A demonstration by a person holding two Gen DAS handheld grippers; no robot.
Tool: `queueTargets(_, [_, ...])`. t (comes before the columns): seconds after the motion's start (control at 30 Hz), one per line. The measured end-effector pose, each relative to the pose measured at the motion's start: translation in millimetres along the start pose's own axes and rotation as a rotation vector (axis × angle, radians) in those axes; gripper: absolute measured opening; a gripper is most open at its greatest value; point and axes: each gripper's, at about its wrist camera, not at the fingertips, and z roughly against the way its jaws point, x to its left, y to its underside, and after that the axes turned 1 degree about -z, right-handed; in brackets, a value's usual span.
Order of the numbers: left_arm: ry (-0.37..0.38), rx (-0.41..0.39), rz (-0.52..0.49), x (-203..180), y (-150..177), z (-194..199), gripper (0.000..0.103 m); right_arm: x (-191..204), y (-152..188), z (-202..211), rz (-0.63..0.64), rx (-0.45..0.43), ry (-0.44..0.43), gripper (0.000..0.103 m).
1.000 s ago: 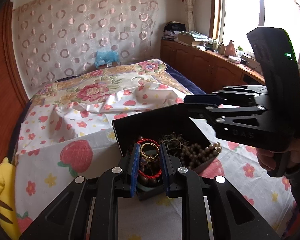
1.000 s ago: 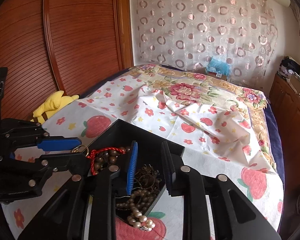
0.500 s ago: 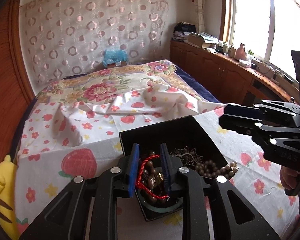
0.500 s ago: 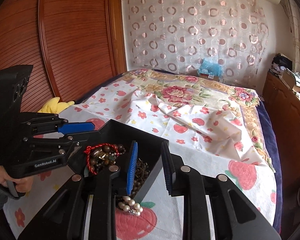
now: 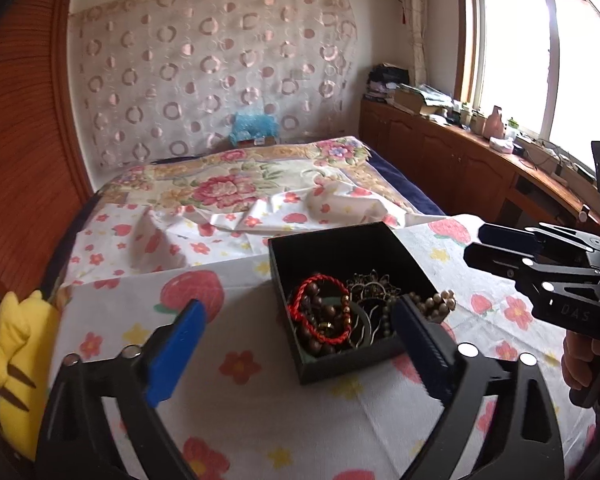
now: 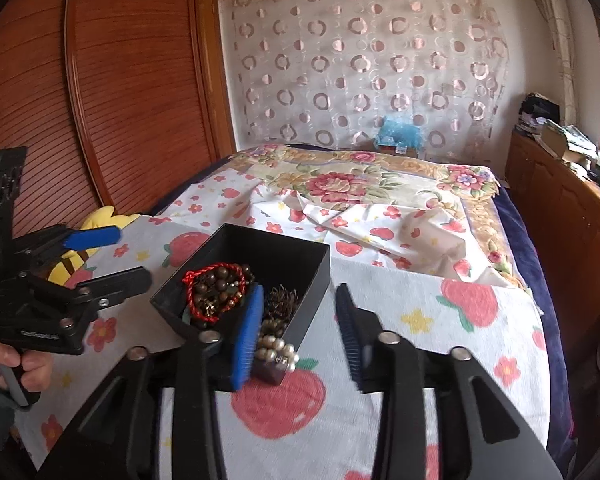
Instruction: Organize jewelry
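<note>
one black box (image 5: 342,248) lies ahead of the two grippers, just beyond the left gripper (image 5: 300,344) and under the near finger of the right gripper (image 6: 296,334). inside it: one red cord bracelet (image 5: 320,308), one dark wooden bead string (image 6: 216,286), one pearl-like bead strand (image 6: 278,350) spilling over the wall nearest the right gripper, one bronze filigree piece (image 5: 374,284); the tangle hides any further pieces. one yellow plush toy (image 5: 16,356) sits far to the left gripper's left. two hands hold the handles, one each.

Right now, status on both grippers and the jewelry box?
Left gripper opening wide, holds nothing. Right gripper opening, empty, straddling the box's near wall. Black box on the bed, red bracelet and beads inside. Nothing in the way.
</note>
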Motion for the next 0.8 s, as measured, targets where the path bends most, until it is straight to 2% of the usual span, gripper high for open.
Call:
queueTargets(0.03, [-0.006, -0.002, 0.002, 0, 1, 3, 0.095, 1, 2, 3, -0.003, -0.005, 0.011, 0.059])
queueTargets(0.1, [-0.012, 0.000, 0.013, 2, 5, 8, 0.095, 3, 4, 9, -0.008, -0.018, 0.032, 0.076])
queueTargets(0.17, [-0.025, 0.007, 0.021, 2, 10, 15, 0.095, 5, 8, 15, -0.016, -0.032, 0.046, 0.086])
queueTargets(0.33, [-0.063, -0.003, 0.028, 1, 21, 34, 0.095, 12, 14, 35, -0.027, -0.076, 0.098, 0.100])
queueTargets(0.6, [-0.092, -0.099, 0.042, -10, 27, 94, 0.095, 29, 19, 84, -0.046, -0.176, 0.136, 0.100])
queueTargets(0.8, [-0.105, -0.145, 0.056, -15, 27, 124, 0.095, 45, 28, 111, -0.057, -0.231, 0.145, 0.100])
